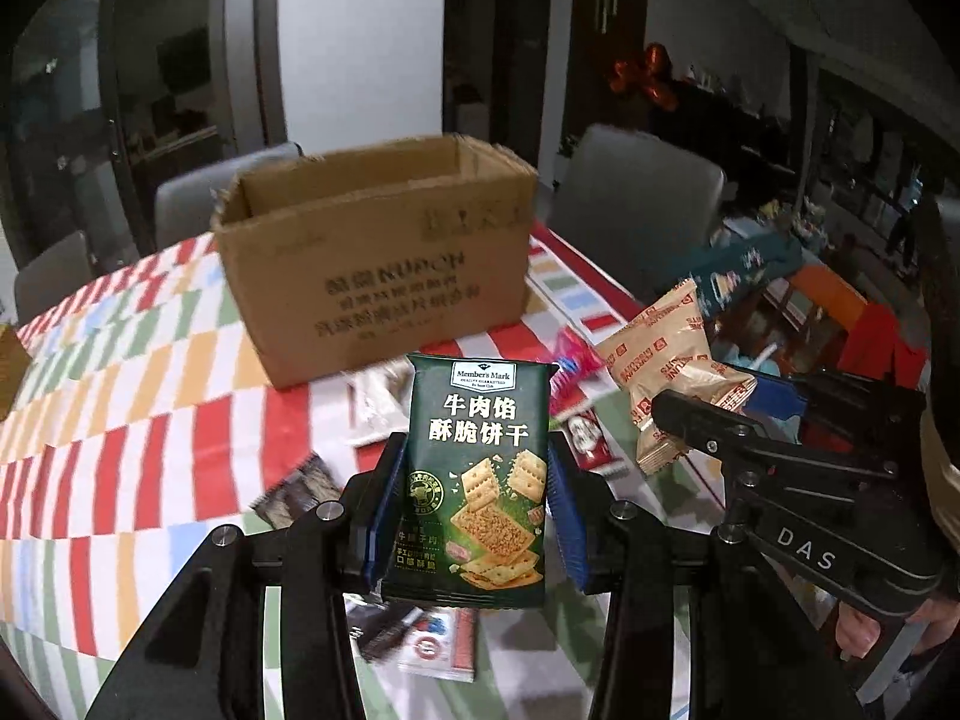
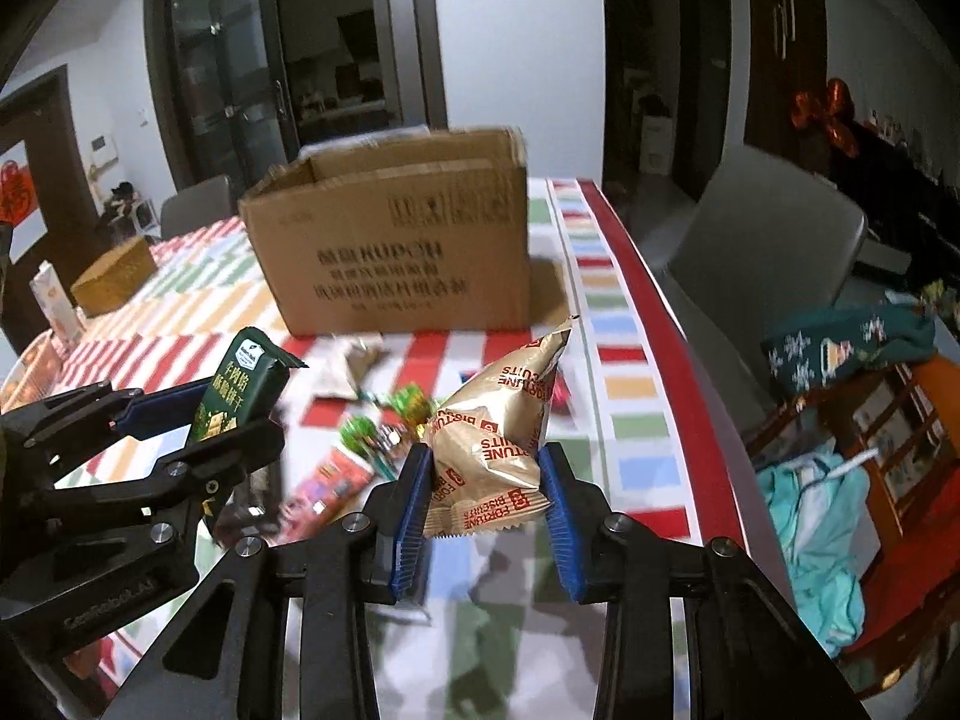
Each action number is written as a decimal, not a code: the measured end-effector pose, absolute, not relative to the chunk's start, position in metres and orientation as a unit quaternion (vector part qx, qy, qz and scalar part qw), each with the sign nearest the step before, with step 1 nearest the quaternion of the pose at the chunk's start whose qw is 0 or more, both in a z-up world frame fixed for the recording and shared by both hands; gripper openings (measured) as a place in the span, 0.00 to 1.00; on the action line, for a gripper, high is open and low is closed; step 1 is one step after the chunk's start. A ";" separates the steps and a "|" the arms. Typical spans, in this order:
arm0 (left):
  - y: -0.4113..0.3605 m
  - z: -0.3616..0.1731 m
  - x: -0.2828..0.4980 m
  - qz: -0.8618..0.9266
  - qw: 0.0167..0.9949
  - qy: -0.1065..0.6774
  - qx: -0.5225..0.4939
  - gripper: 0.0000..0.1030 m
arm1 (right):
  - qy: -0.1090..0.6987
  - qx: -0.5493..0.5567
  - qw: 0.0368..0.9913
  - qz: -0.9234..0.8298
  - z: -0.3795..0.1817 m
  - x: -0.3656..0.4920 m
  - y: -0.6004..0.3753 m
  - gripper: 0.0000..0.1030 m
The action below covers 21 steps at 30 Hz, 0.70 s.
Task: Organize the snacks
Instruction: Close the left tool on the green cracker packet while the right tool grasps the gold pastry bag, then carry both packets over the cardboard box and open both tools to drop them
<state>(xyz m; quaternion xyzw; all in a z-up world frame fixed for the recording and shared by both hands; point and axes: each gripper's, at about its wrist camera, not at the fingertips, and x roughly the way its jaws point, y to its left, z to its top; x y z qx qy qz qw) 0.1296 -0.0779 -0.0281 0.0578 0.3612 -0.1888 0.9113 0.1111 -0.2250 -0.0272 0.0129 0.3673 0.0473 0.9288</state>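
Green beef-cracker packet (image 1: pixel 477 480) is pinched upright by the left gripper (image 1: pixel 474 501). The right gripper (image 2: pixel 487 483) pinches a tan Fortune Biscuits packet (image 2: pixel 501 426). Cardboard box (image 1: pixel 378 258) stands open beyond.

Grey chairs (image 1: pixel 636 204), white wall (image 1: pixel 360 30), dark doors (image 2: pixel 228 78)

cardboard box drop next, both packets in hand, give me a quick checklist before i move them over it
1. Left gripper clamped on green cracker packet: ok.
2. Right gripper clamped on tan biscuit packet: ok.
3. Cardboard box open at the top: ok.
4. Both packets lifted clear of the loose snacks on the table: ok.
5. Room inside the box: cannot tell, its inside is hidden.
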 end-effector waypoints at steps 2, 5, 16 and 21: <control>-0.073 -0.021 0.132 -0.182 0.915 0.355 0.057 0.43 | 0.359 0.010 0.932 0.051 -0.019 0.114 -0.219 0.36; -0.064 -0.009 0.138 -0.167 0.923 0.341 0.057 0.43 | 0.342 0.004 0.938 0.055 -0.005 0.118 -0.211 0.36; -0.046 0.032 0.178 -0.114 0.949 0.291 0.045 0.43 | 0.288 -0.010 0.955 0.067 0.048 0.157 -0.190 0.36; -0.041 0.040 0.202 -0.102 0.954 0.280 0.034 0.43 | 0.276 -0.022 0.959 0.060 0.063 0.180 -0.185 0.36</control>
